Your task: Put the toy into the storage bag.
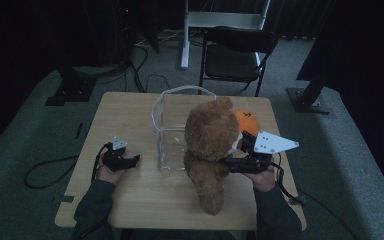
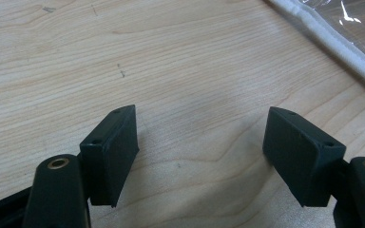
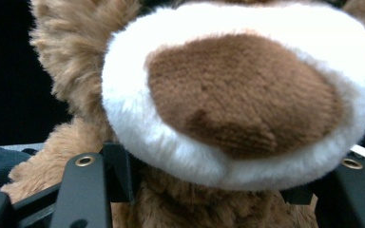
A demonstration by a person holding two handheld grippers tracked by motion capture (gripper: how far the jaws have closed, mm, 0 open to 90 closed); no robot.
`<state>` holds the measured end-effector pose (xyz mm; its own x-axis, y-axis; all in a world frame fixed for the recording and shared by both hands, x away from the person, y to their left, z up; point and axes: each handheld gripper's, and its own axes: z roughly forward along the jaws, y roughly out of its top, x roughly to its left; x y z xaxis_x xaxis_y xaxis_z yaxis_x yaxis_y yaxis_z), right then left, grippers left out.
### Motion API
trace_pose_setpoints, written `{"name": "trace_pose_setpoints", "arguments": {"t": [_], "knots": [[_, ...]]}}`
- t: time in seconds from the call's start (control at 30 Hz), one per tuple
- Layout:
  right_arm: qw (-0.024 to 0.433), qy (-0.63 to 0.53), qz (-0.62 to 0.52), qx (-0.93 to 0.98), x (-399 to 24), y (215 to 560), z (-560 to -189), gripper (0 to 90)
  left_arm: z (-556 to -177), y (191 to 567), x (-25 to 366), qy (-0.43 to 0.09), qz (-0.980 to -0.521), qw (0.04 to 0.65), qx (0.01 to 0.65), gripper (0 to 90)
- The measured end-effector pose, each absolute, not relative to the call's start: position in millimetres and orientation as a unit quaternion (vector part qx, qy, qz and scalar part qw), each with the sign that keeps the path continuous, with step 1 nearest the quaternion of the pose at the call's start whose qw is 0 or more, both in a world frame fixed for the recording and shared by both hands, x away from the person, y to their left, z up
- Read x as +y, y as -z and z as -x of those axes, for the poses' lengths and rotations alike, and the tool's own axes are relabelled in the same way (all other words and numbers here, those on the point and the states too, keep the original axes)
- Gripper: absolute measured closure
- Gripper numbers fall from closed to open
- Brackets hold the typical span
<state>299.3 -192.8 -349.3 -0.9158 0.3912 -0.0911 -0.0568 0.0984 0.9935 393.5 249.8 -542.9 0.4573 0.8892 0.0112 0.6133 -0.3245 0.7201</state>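
The left gripper [image 1: 130,161] rests low on the wooden table [image 1: 130,115], jaws wide apart over bare grain. A clear plastic bag [image 1: 172,125] stands mid-table. Just right of it, the fuzzy brown teddy bear [image 1: 210,150] hangs upright, white-muzzled, its neck clamped by the right gripper [image 1: 236,159], held level.

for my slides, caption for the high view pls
Right gripper holds a brown teddy bear beside a clear bag.
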Motion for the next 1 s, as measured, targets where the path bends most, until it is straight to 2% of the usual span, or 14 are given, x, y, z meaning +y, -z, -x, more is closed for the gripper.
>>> {"name": "trace_pose_setpoints", "arguments": {"t": [1.0], "knots": [[0.197,-0.677,-0.127,0.698,-219.7,330.8,-294.4,37.2,-393.6,543.0,249.8,-0.208,-0.787,0.331,0.477,27.8]]}}
